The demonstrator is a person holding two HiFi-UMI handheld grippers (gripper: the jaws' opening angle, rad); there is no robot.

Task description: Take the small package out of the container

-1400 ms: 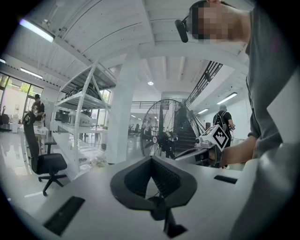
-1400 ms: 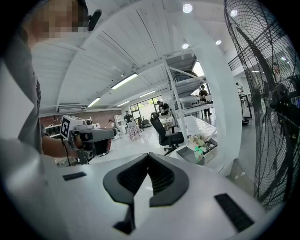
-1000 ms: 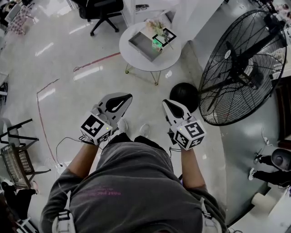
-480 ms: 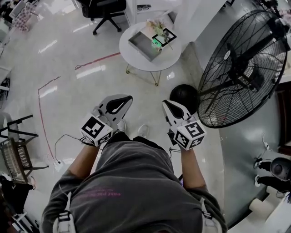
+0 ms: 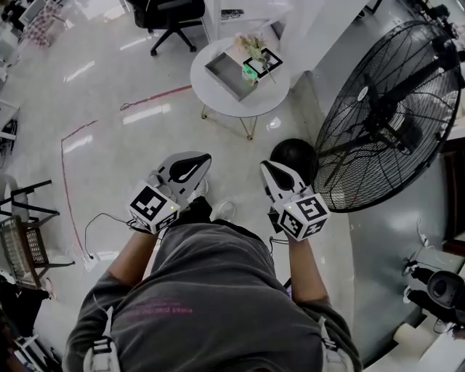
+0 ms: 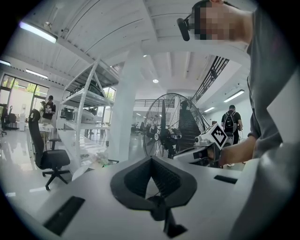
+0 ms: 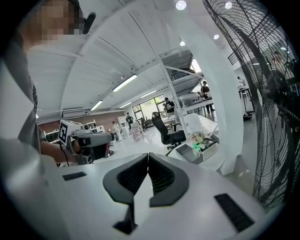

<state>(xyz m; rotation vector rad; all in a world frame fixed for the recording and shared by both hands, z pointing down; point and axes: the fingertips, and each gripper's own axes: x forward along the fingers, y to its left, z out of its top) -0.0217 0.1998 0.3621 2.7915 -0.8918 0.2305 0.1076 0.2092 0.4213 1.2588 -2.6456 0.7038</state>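
Observation:
A grey open container (image 5: 229, 73) sits on a round white table (image 5: 221, 99) a few steps ahead, with a small green package (image 5: 251, 70) at its right end beside a black-and-white marker card (image 5: 264, 58). In the right gripper view the container (image 7: 202, 151) and package (image 7: 195, 146) show far beyond the jaws. My left gripper (image 5: 200, 157) and right gripper (image 5: 265, 166) are held at waist height over the floor, well short of the table. Both are shut with nothing between the jaws. The jaw tips touch in the left gripper view (image 6: 151, 159) and the right gripper view (image 7: 148, 156).
A large black floor fan (image 5: 389, 116) stands to the right, its round base (image 5: 294, 156) just ahead of my right gripper. A black office chair (image 5: 168, 18) is behind the table, and a white pillar (image 5: 320, 25) rises beside it. A wire rack (image 5: 22, 251) stands at the left.
The view has drifted slightly as the person steps forward; one shoe has moved. Both grippers keep the same shut pose side by side.

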